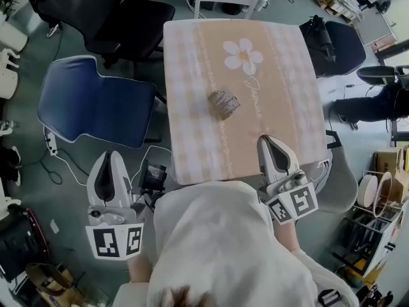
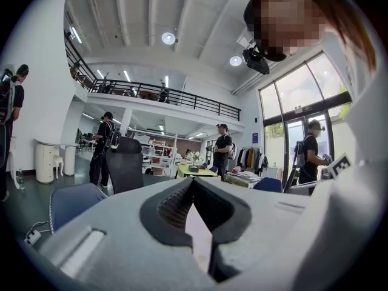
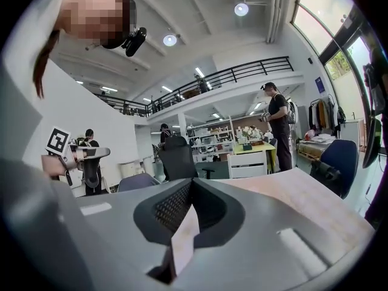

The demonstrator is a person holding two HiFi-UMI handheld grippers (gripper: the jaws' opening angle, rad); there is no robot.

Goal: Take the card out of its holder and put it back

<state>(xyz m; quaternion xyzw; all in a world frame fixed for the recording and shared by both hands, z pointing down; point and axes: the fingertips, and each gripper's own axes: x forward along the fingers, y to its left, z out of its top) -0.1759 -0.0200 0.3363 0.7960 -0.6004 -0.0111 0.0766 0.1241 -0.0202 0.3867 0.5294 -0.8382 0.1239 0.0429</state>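
The holder [image 1: 223,103] is seen near the middle of the table [image 1: 185,114], apart from both grippers. The left gripper [image 1: 110,155] is held beside the table, the right gripper [image 1: 268,141] over its near edge. Both pairs of jaws are pressed together, and nothing is gripped.

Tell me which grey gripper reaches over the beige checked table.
The right gripper: its tip lies over the near edge of the table, while the left gripper is over the floor.
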